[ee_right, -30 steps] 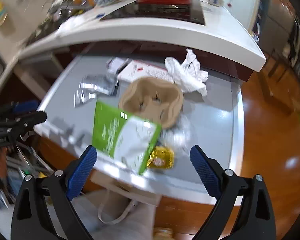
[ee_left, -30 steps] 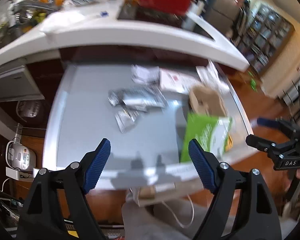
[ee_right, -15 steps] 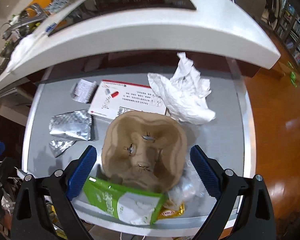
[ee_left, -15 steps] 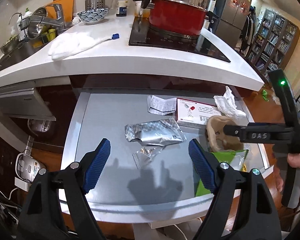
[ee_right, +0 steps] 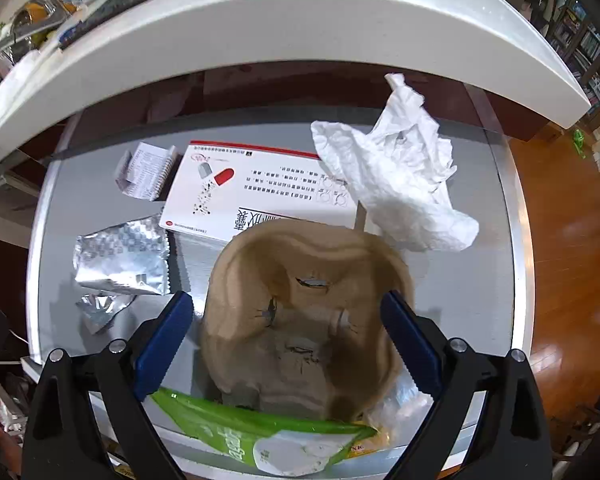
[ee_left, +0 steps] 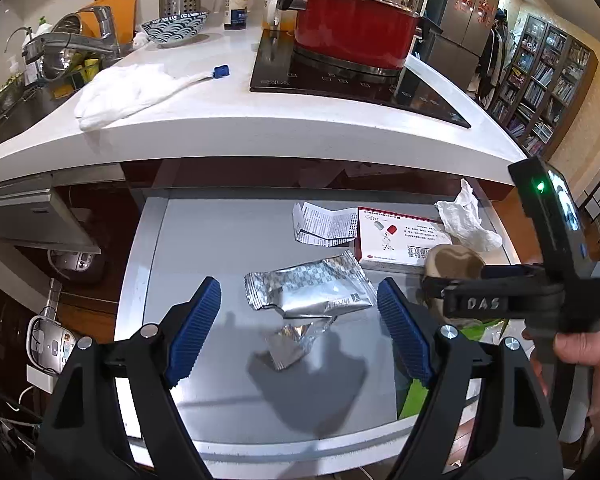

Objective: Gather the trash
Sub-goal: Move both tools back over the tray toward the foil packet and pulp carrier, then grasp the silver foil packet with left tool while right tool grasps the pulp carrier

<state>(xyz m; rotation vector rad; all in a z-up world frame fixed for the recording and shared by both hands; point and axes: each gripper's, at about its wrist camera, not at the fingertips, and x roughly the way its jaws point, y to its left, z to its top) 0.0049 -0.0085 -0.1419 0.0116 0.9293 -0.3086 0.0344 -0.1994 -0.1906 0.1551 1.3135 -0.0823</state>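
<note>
Cardboard cup carrier (ee_right: pixel 304 320), foil wrappers (ee_left: pixel 308 292), tissue (ee_right: pixel 396 184), medicine box (ee_right: pixel 256 196) and green pouch (ee_right: pixel 260 436) all lay uncollected on the grey table (ee_left: pixel 204 240). Left gripper (ee_left: pixel 300 328) and right gripper (ee_right: pixel 288 340) hovered released, grasping nothing.

Counter (ee_left: pixel 204 248) left half bare; trash crowds right: cup carrier (ee_right: pixel 308 312), tissue (ee_right: pixel 396 184), box (ee_right: pixel 252 192); white overhang (ee_left: pixel 260 132) above rear.

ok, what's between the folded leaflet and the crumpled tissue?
The white-and-red medicine box lies flat between the leaflet and the crumpled tissue; the tissue overlaps the box's right end. Clearest in the right wrist view.
</note>
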